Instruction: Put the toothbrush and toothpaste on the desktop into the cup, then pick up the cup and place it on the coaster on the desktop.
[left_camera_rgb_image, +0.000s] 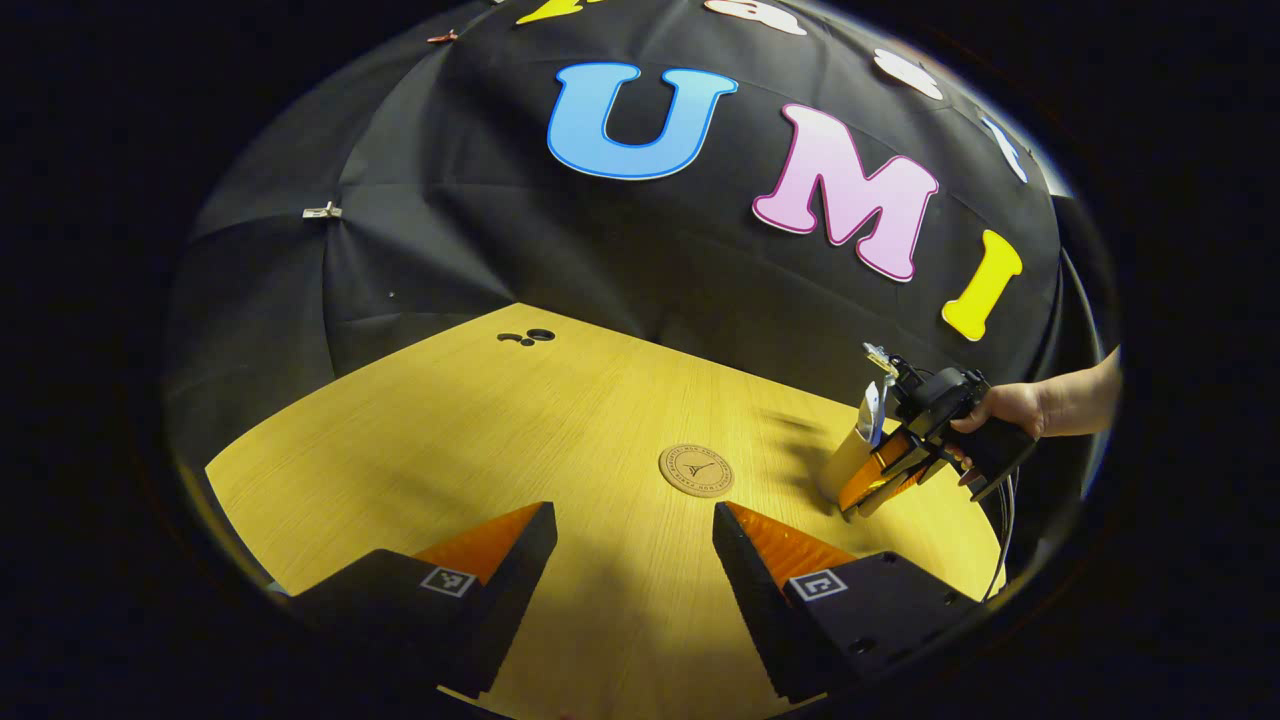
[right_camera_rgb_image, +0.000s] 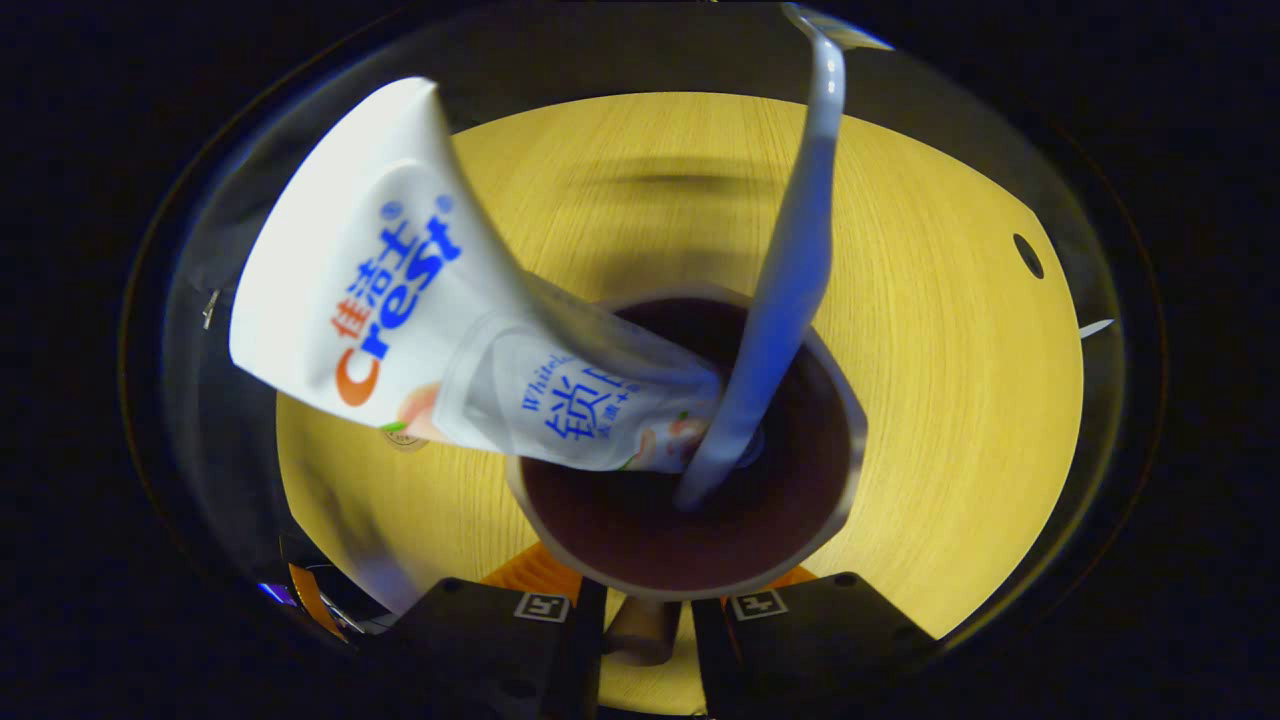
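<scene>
Clamping the cup (right_camera_rgb_image: 690, 520) between narrow jaws, the right gripper (right_camera_rgb_image: 645, 610) carries toothpaste (right_camera_rgb_image: 400, 310) and toothbrush (right_camera_rgb_image: 780, 290) standing inside it, while the left gripper (left_camera_rgb_image: 635, 560) gapes wide, the coaster (left_camera_rgb_image: 696, 470) just ahead of its fingertips.

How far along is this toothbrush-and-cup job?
Done: the toothpaste and toothbrush both stand in the cup. In hand: the right gripper holds the cup, which seems tilted, off to the side of the coaster. Left: setting the cup on the coaster, which lies bare on the desk. The left gripper is open, holding nothing.
</scene>
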